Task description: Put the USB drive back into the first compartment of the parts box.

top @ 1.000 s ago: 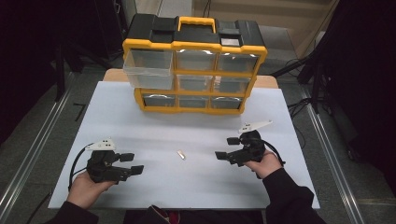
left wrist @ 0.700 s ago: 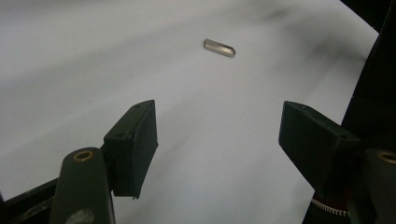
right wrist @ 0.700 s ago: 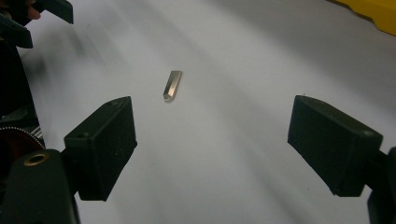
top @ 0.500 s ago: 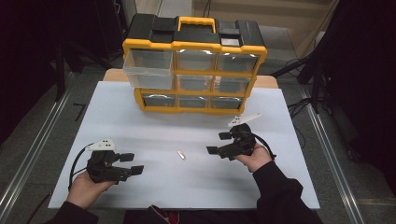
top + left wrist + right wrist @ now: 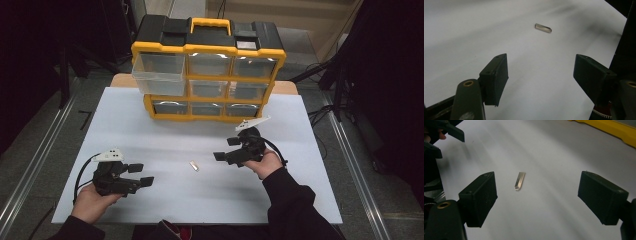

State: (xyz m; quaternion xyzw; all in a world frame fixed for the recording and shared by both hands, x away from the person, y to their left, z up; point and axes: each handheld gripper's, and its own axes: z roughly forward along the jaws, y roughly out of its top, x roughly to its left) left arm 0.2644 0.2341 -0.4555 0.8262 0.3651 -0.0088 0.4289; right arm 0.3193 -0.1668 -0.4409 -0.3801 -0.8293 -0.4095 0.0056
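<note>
A small flat metal piece [image 5: 193, 166] with one pointed end lies on the white tabletop between the two hands. My right gripper [image 5: 227, 149] is open just right of it, jaws pointing left at it. In the right gripper view the metal piece [image 5: 520, 180] lies a little ahead, between the open jaws. My left gripper [image 5: 141, 174] rests open at the front left, nothing between its jaws. The left gripper view has the metal piece [image 5: 543, 27] farther off on the white surface.
A yellow and black drawer organiser [image 5: 208, 75] stands at the table's back edge, its top-left clear drawer [image 5: 159, 68] pulled out. The white tabletop [image 5: 150, 135] stretches between organiser and hands. Metal rails run along both sides of the table.
My right gripper has moved left and slightly forward, closing in on the metal piece. The left gripper has stayed put.
</note>
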